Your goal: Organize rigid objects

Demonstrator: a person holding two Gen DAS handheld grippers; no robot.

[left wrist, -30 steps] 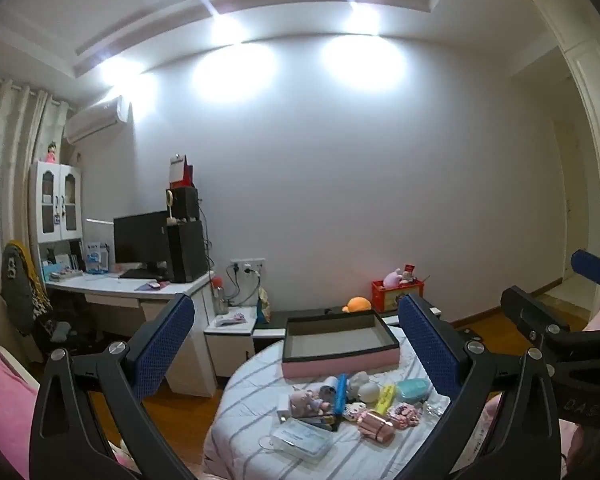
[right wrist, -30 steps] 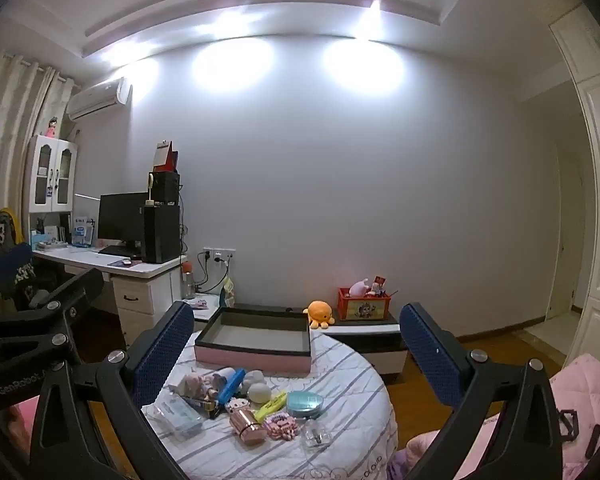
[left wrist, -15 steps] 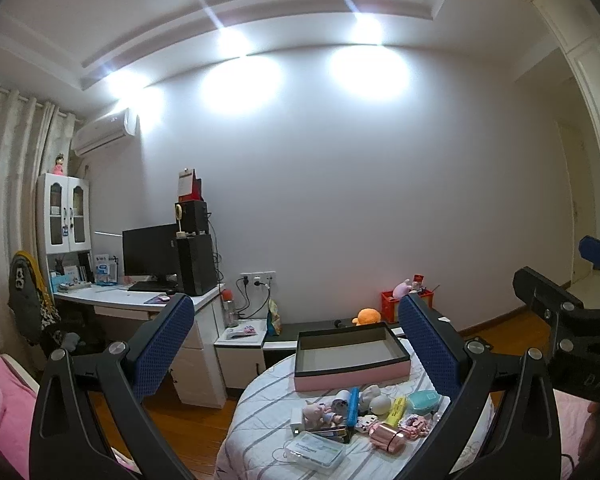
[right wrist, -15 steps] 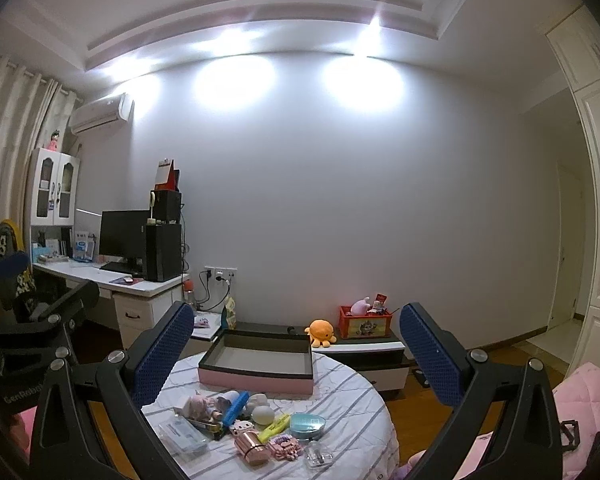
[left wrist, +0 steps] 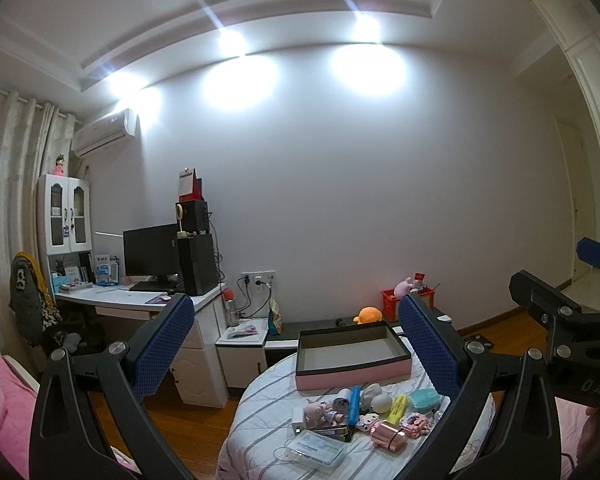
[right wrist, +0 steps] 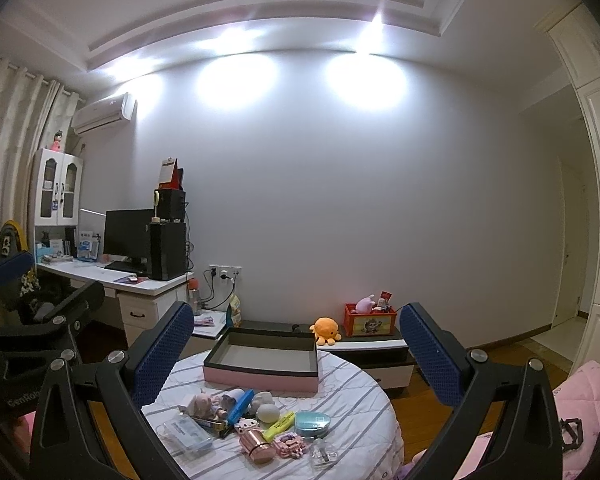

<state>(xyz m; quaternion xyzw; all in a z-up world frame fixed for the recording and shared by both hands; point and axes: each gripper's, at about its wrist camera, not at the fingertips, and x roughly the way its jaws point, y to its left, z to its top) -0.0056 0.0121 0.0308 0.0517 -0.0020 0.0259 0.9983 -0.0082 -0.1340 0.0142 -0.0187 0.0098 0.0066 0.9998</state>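
Observation:
A round table with a striped cloth point(left wrist: 260, 412) point(right wrist: 352, 396) carries a shallow pink box point(left wrist: 352, 374) point(right wrist: 260, 380), empty, at its far side. In front of it lies a cluster of small items: a doll figure point(right wrist: 204, 402), a blue marker point(left wrist: 354, 398) point(right wrist: 240, 404), a yellow highlighter point(right wrist: 280, 424), a teal case point(left wrist: 422, 398) point(right wrist: 312, 422), a rose-gold cylinder point(right wrist: 256, 444) and a clear plastic case point(left wrist: 318, 446) point(right wrist: 188, 432). My left gripper point(left wrist: 296, 344) and right gripper point(right wrist: 296, 348) are both open, held well above and short of the table, with nothing between the fingers.
A white desk point(right wrist: 112, 280) with monitor and speakers stands at left. A low cabinet point(right wrist: 376, 350) behind the table holds an orange plush and a red toy box. Pink bedding point(right wrist: 580, 396) lies at right, wood floor around the table.
Both views have tilted upward, so the table and its items sit lower in frame. Both grippers stay open and hold nothing.

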